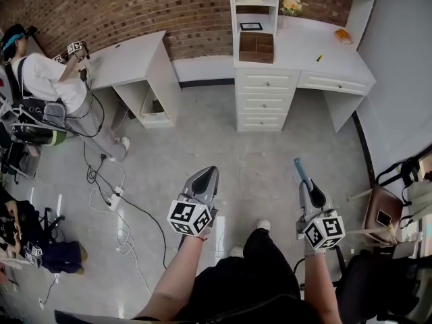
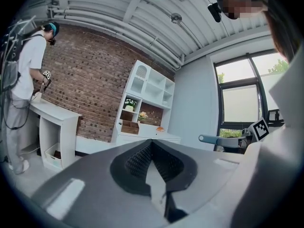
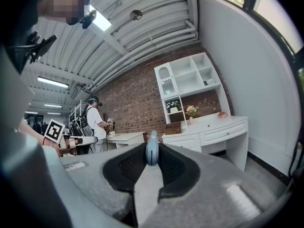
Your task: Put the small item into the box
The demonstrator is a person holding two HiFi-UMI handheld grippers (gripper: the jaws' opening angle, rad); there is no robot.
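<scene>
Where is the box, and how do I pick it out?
Find the white desk against the brick wall, the one with the shelf on it. The box sits on the desktop at the shelf's foot: the only brown, open-topped thing there.

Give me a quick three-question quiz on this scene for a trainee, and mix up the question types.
1. True or false: the right gripper is shut on a slim blue item.
2. Multiple choice: the brown wooden box stands A) on the floor, B) on the white desk, C) on a chair.
3. Fill in the gap: the left gripper has its jaws ____, with nothing between them.

Key: 1 true; 2 B; 3 together.
</scene>
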